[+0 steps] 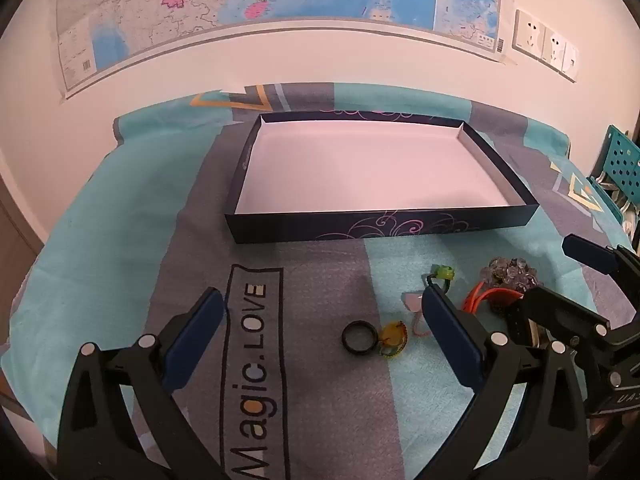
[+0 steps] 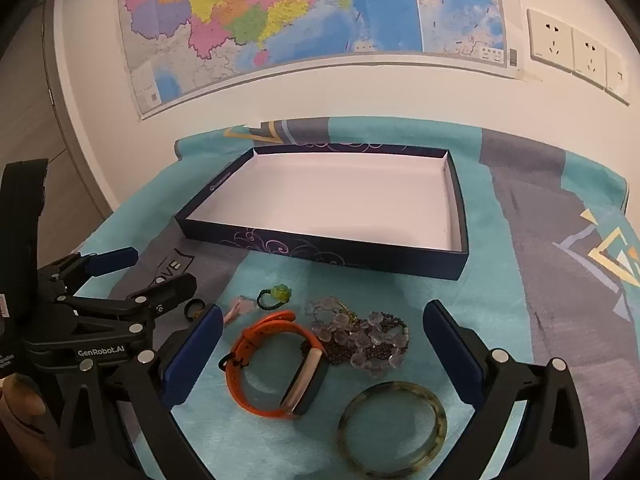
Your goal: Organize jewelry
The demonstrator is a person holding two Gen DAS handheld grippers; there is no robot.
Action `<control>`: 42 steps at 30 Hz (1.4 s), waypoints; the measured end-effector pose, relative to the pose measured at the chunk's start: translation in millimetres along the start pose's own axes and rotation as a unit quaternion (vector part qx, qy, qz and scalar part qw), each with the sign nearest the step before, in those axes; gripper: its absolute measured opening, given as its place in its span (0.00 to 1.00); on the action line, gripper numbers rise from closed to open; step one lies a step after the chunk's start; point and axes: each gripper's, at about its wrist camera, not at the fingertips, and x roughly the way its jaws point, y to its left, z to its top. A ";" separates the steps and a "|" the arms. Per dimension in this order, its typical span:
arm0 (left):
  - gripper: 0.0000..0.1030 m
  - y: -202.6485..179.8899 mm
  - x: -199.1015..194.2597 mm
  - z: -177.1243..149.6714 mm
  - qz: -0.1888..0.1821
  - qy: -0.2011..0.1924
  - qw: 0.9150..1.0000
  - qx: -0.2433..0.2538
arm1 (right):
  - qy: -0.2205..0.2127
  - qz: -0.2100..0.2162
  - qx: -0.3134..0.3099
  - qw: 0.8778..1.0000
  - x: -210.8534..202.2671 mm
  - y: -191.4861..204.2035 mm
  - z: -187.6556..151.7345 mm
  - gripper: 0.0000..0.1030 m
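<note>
A shallow dark blue box [image 1: 384,226] with a white inside lies open on the cloth; it also shows in the right wrist view [image 2: 320,250]. My left gripper [image 1: 320,308] is open above a black ring [image 1: 359,337] and an amber ring [image 1: 394,338]. My right gripper [image 2: 322,320] is open over an orange watch band [image 2: 256,360], a crystal bead bracelet [image 2: 360,338] and a green-brown bangle [image 2: 392,428]. A green flower ring [image 2: 275,294] and a small pink piece [image 2: 240,307] lie just beyond.
A teal and grey cloth [image 1: 120,240] covers the table. A map [image 2: 280,20] and wall sockets [image 2: 572,50] are on the wall behind. A teal perforated rack [image 1: 618,160] stands at the right edge.
</note>
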 end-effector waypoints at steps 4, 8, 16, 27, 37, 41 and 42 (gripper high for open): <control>0.95 -0.3 -1.7 0.6 -0.004 -0.004 1.000 0.003 | 0.000 -0.007 -0.006 1.000 -3.3 7.5 2.2 0.94; 0.95 -0.3 -2.5 5.0 -0.001 0.002 1.000 0.002 | 0.002 0.014 0.015 1.000 -0.3 -2.8 -0.7 0.94; 0.95 -4.9 -6.1 5.3 0.001 -0.003 1.000 0.003 | 0.003 0.015 0.019 1.000 -1.1 -3.7 -0.6 0.94; 0.95 -6.4 -4.9 3.4 0.001 -0.004 1.000 0.003 | 0.002 0.015 0.020 1.000 -2.6 -3.0 -0.8 0.94; 0.95 -6.6 -3.7 0.2 0.000 -0.004 1.000 0.003 | 0.004 0.017 0.021 1.000 -2.4 -4.4 -0.8 0.94; 0.95 -6.7 -3.1 -0.5 -0.001 -0.004 1.000 0.004 | 0.005 0.017 0.021 1.000 -2.2 -4.7 -0.8 0.94; 0.95 -6.5 -3.4 -1.1 -0.001 -0.005 1.000 0.004 | 0.005 0.017 0.021 1.000 -2.4 -4.7 -0.8 0.94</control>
